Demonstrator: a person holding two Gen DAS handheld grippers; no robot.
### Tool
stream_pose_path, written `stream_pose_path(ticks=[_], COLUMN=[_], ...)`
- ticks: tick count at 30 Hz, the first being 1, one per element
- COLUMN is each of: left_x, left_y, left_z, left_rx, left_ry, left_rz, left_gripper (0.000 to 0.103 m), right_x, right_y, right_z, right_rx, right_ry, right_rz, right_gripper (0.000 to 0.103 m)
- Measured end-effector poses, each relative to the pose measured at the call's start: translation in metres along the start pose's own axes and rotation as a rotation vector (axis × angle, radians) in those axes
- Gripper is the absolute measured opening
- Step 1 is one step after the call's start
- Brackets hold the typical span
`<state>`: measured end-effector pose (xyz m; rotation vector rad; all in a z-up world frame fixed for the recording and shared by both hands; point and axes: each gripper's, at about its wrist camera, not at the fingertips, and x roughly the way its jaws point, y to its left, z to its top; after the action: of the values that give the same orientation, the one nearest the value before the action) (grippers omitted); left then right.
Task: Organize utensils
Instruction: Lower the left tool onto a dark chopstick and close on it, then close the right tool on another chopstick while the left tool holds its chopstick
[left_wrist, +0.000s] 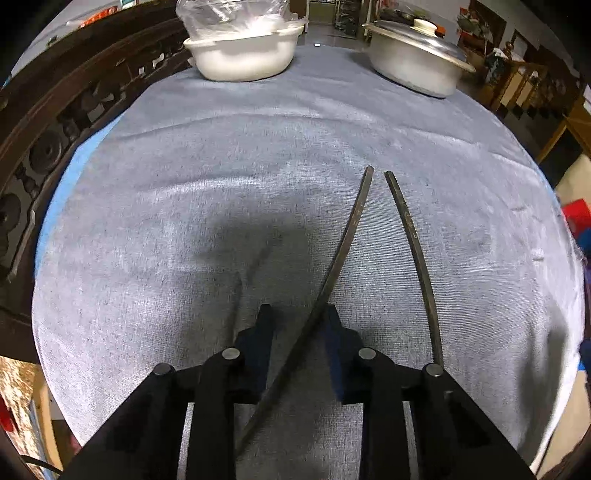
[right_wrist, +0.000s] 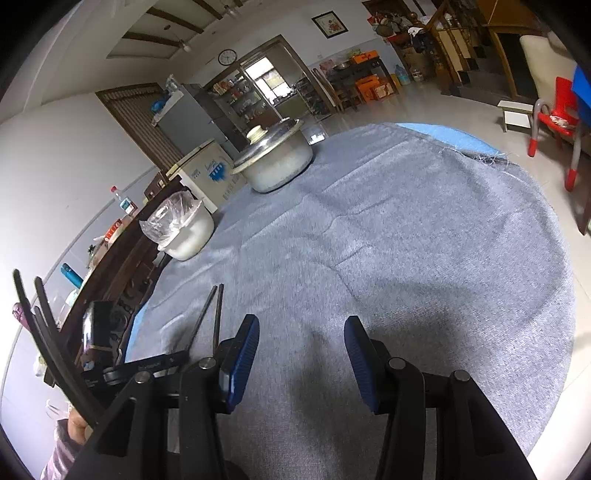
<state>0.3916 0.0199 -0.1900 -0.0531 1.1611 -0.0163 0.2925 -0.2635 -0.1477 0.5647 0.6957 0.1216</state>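
Chopstick pickup on the big grey-clothed table (left_wrist: 258, 147)

Metal pot (left_wrist: 413, 62) and white bowl (left_wrist: 243, 55) sit at the far edge. Left gripper (left_wrist: 299, 317) has its jaws straddling one chopstick (left_wrist: 351, 229); can't tell if it's pinched. The other chopstick (left_wrist: 413, 236) lies just beside. Right gripper (right_wrist: 301, 332) hangs apart, empty. Next, I'd guess: firm pinch, then lift.

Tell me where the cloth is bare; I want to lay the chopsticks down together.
Bare: the wide grey cloth ahead of the right gripper, out to the metal pot. Crowded: around the left gripper, where two chopsticks lie.
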Motion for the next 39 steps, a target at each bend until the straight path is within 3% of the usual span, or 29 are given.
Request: stream_pose_path(ticks=[3, 7, 8, 10, 18, 22, 27, 30, 31, 33, 36, 39], left_x=[-0.002, -0.01, -0.011, -0.009, -0.01, -0.02, -0.036, -0.043, -0.044, -0.041, -0.031, -0.021], left_y=[0.004, 0.01, 0.011, 0.018, 0.034, 0.043, 0.053, 0.06, 0.06, 0.059, 0.052, 0.045], left_z=[-0.002, -0.013, -0.016, -0.018, -0.03, -0.033, -0.029, -0.027, -0.025, -0.02, -0.007, 0.012], left_rx=[-0.008, -0.027, -0.039, -0.075, -0.191, -0.192, -0.167, -0.153, -0.146, -0.121, -0.078, -0.026], left_ry=[0.007, -0.007, -0.018, -0.017, 0.018, 0.01, -0.045, -0.061, -0.063, -0.059, -0.042, -0.016], left_rz=[-0.056, -0.139, -0.138, -0.132, -0.212, -0.243, -0.224, -0.212, -0.209, -0.203, -0.201, -0.198], left_gripper=[0.028, 0.029, 0.027, 0.009, 0.008, 0.009, 0.009, 0.009, 0.009, 0.009, 0.009, 0.021], right_x=[0.016, 0.046, 0.055, 0.075, 0.148, 0.18, 0.213, 0.229, 0.231, 0.232, 0.229, 0.228], right_y=[0.01, 0.025, 0.029, 0.041, 0.099, 0.127, 0.151, 0.159, 0.162, 0.164, 0.16, 0.145], right_z=[0.007, 0.025, 0.027, 0.035, 0.04, 0.035, 0.031, 0.026, 0.025, 0.024, 0.026, 0.037], right_rx=[-0.055, -0.124, -0.143, -0.183, -0.331, -0.411, -0.484, -0.531, -0.551, -0.564, -0.593, -0.563], right_ry=[0.048, 0.142, 0.169, 0.229, 0.394, 0.45, 0.501, 0.525, 0.514, 0.516, 0.498, 0.496], right_rz=[0.03, 0.105, 0.11, 0.123, 0.145, 0.122, 0.048, -0.044, -0.066, -0.076, -0.122, -0.153], right_gripper=[0.051, 0.043, 0.043, 0.04, 0.04, 0.04, 0.04, 0.026, 0.016, 0.008, 0.008, 0.007])
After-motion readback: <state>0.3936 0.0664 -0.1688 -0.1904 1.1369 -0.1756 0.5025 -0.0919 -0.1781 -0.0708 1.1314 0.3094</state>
